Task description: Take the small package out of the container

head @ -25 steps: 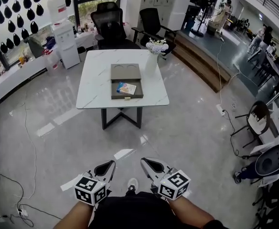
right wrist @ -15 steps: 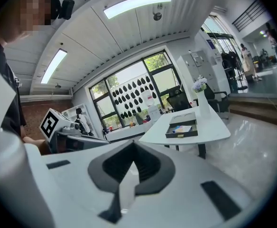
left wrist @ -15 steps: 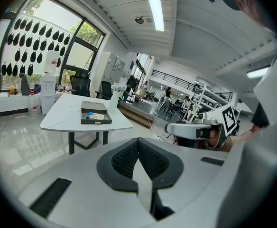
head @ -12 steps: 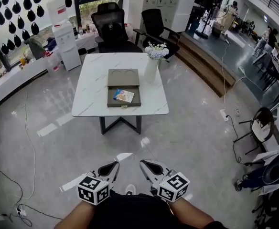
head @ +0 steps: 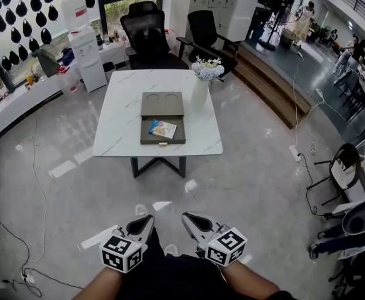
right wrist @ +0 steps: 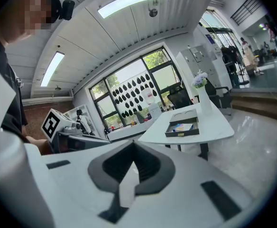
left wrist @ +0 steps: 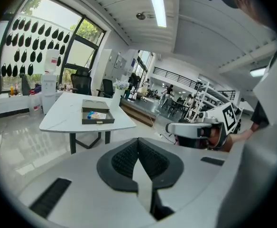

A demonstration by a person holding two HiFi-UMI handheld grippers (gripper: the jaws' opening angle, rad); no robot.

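Observation:
The grey-brown container point(head: 162, 107) lies on a white marble table point(head: 123, 114) some way ahead of me, its drawer pulled out toward me. A small colourful package point(head: 162, 129) lies flat in the drawer. Both grippers hang low by my body, far short of the table. My left gripper point(head: 143, 222) and right gripper point(head: 190, 219) are shut with nothing between their jaws. The left gripper view shows the container point(left wrist: 97, 114) and the right gripper point(left wrist: 195, 128). The right gripper view shows the container point(right wrist: 182, 126) and the package point(right wrist: 180, 127).
A white vase of flowers point(head: 200, 86) stands on the table right of the container. Two black office chairs point(head: 149, 37) sit behind the table, and a water dispenser point(head: 85, 54) stands at the back left. Cables point(head: 20, 230) trail over the glossy floor; steps point(head: 267, 83) rise at right.
The table and container have come slightly nearer and lower in the head view. Both grippers stay shut and low, shifted a little upward in the picture.

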